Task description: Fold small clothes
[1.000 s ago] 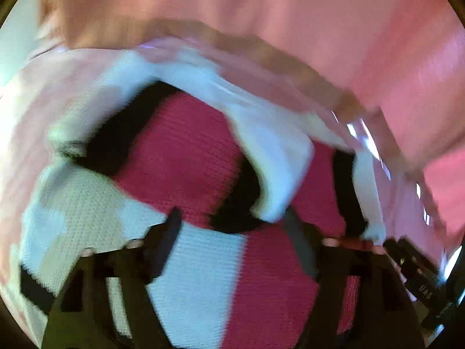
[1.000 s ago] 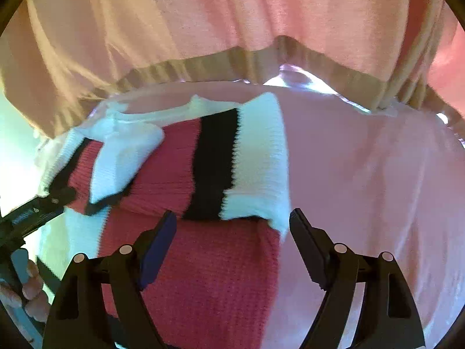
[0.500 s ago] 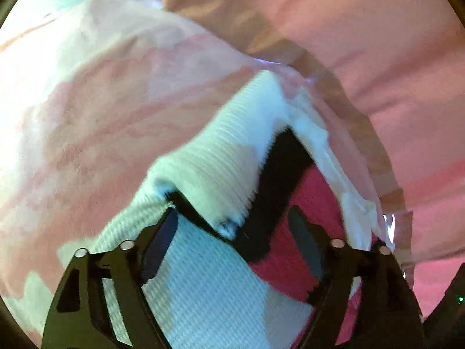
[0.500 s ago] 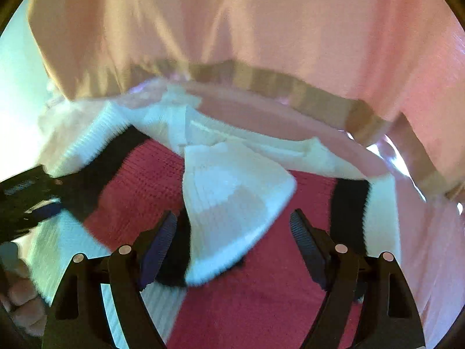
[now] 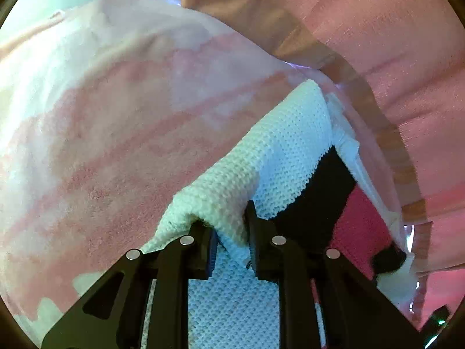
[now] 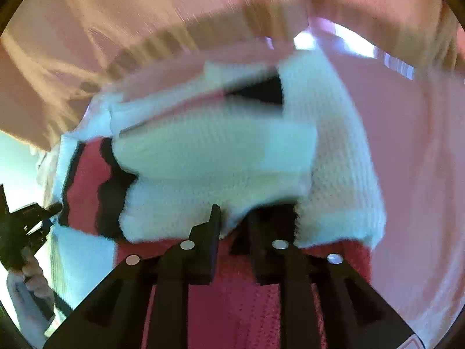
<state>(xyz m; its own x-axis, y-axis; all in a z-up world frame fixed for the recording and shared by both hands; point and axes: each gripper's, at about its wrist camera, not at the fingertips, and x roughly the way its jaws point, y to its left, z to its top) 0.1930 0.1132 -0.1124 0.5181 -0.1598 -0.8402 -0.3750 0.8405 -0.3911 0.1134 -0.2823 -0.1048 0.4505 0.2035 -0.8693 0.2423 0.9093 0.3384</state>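
Observation:
A small knit sweater in white, black and red blocks lies on a pink blanket. My left gripper is shut on a white folded edge of the sweater, which bunches between the fingers. In the right wrist view the sweater fills the middle, blurred. My right gripper is shut on the lower white edge of a folded sleeve part. The left gripper and the hand holding it show at the far left.
A pink and tan curtain-like cloth hangs behind the blanket and also shows in the right wrist view. Bare blanket lies to the right of the sweater.
Both grippers were open above the sweater and have now closed on its white edges. The left one moved to the sweater's left edge; the right view is blurred by motion.

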